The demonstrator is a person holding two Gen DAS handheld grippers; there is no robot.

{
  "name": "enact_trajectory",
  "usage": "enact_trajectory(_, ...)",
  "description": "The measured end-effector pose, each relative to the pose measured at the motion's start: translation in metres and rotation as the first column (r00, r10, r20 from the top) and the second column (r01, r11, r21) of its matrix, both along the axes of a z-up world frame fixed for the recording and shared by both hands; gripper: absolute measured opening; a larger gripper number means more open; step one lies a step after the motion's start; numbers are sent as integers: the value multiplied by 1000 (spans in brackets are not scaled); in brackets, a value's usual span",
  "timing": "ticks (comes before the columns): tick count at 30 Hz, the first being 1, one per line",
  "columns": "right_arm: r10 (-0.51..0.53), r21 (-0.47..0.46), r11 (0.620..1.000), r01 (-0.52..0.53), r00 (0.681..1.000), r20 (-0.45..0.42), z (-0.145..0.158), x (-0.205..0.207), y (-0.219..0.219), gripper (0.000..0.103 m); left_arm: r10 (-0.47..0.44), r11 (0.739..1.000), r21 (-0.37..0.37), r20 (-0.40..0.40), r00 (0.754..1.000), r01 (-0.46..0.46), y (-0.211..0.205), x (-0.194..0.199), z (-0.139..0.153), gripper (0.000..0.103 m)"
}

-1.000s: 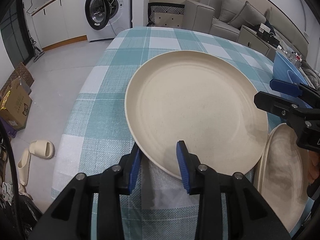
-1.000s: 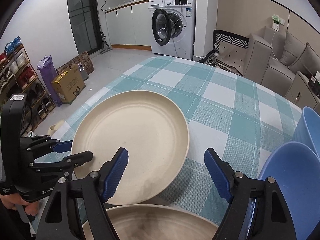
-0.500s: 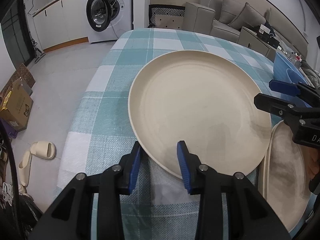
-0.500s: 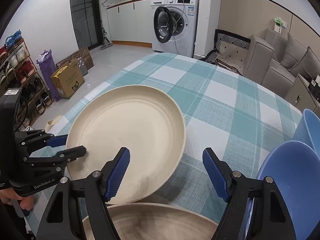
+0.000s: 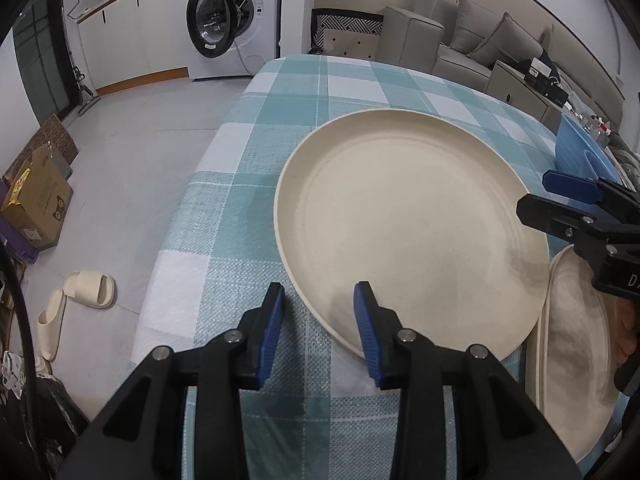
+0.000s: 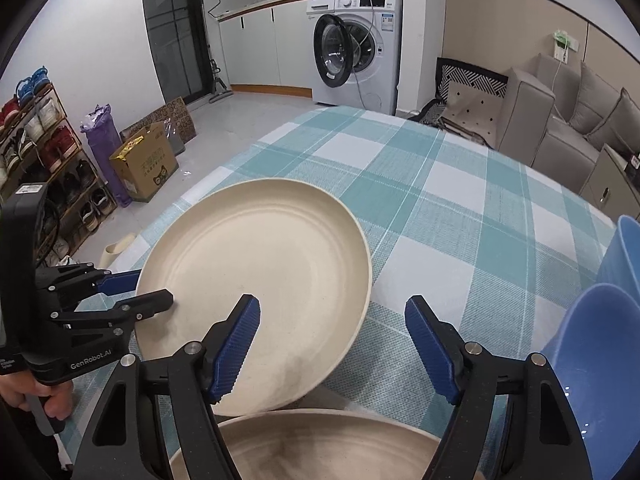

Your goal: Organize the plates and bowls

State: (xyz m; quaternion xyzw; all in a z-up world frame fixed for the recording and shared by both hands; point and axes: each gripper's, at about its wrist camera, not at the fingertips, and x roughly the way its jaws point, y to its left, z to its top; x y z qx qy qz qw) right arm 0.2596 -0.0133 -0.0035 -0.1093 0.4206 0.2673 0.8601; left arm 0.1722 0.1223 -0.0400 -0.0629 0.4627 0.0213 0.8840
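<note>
A large cream plate is tilted above the checked tablecloth, and my left gripper is shut on its near rim, one finger over it and one under. The right wrist view shows the same plate with the left gripper clamped at its left edge. Its near edge overlaps a second cream plate, which lies flat on the table. My right gripper hovers open above that second plate and holds nothing. Two blue bowls stand at the right.
The table's left edge drops to the floor, where slippers and a cardboard box lie. A washing machine and a sofa stand beyond the far end. A hand grips the left tool's handle.
The held plate and the left gripper have drifted slightly to the left in the right wrist view. The right gripper has stayed over the second plate.
</note>
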Motion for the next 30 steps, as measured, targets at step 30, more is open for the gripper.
enact_trajectory(30,48,-17,999,-48,999,20,-5,-8,8,53,11,1000,27,71,997,-13,-7,-12,17,34)
